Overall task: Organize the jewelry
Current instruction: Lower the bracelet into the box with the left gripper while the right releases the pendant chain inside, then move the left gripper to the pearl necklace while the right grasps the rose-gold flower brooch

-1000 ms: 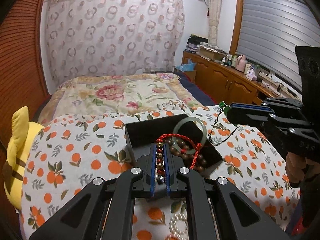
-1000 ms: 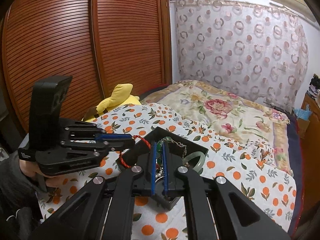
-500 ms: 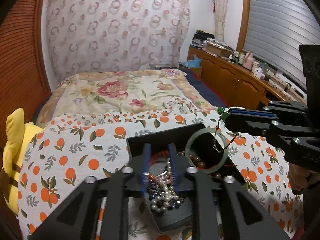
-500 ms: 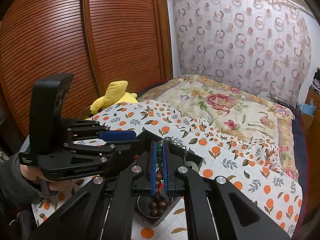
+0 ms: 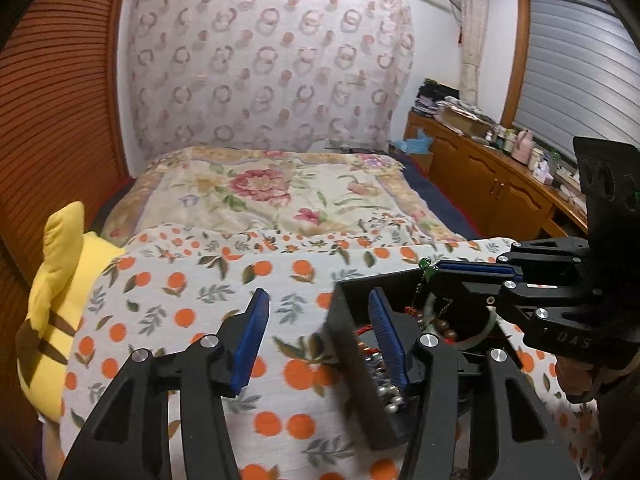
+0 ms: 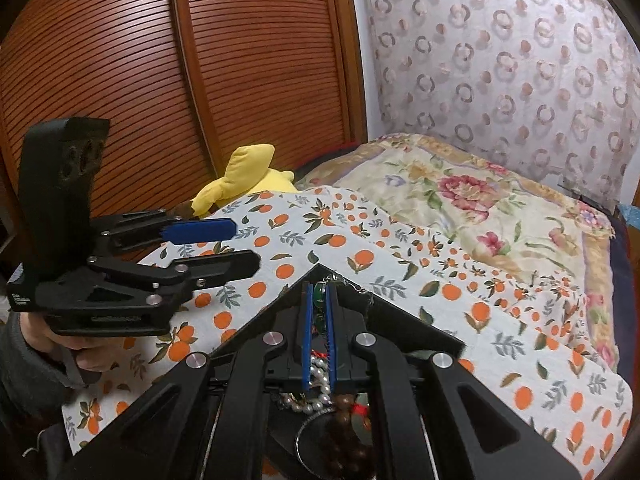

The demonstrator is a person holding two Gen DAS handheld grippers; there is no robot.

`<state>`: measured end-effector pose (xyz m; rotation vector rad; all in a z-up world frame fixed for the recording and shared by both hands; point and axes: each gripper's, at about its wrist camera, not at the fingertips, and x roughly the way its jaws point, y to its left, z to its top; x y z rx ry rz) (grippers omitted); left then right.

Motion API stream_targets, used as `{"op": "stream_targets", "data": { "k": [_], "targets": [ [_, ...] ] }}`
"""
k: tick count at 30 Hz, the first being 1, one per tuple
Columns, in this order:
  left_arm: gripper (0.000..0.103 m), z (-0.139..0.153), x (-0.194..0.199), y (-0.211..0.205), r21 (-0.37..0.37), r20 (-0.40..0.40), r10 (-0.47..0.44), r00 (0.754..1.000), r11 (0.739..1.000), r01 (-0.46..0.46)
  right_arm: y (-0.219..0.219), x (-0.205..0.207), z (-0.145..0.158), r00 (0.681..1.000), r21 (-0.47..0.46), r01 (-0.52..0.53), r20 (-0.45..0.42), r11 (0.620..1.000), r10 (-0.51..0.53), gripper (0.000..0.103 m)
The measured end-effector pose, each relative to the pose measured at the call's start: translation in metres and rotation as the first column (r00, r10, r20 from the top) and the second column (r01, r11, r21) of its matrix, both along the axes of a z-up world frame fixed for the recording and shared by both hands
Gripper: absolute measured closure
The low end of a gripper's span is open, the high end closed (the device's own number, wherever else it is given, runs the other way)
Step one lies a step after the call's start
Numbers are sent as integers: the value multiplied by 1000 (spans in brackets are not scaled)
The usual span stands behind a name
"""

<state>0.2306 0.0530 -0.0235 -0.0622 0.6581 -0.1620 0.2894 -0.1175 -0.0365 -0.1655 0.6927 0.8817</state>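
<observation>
The right claw [image 6: 318,312], nearly closed, pinches a green-beaded chain [image 6: 319,294] over the black box [image 5: 352,344]; the left claw [image 5: 316,336] gapes wide, empty, box wall between its fingers.

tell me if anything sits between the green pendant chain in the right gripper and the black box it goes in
Nothing visible does. The right gripper holds the green pendant chain directly over the open black box, whose top is uncovered; the open left gripper straddles its near wall.

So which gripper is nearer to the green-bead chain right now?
The right. The right gripper has its jaws shut on the green-bead chain, over the black box. The left gripper is open beside it, straddling the box's left wall.
</observation>
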Motion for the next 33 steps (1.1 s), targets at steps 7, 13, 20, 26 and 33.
{"op": "stream_targets", "data": {
  "k": [7, 13, 20, 26, 33],
  "targets": [
    [39, -1, -13, 12, 9, 4, 32, 999, 999, -32, 6, 6, -5, 999, -15, 25, -22, 1000, -25, 92],
    [38, -3, -30, 11, 17, 0, 33, 999, 999, -33, -5, -1, 1, 998, -2, 64, -11, 998, -64, 73],
    [32, -4, -61, 4, 34, 14, 26, 1000, 999, -26, -36, -40, 7, 993, 22, 116, 11, 993, -116, 73],
    [25, -11, -87, -6, 52, 10, 7, 1000, 999, -7, -60, -86, -1, 989, 1, 144, 21, 990, -144, 73],
    [15, -20, -116, -19, 68, 1, -30, 1000, 997, 30, -70, -125, -23, 987, -50, 164, 14, 985, -163, 73]
  ]
}}
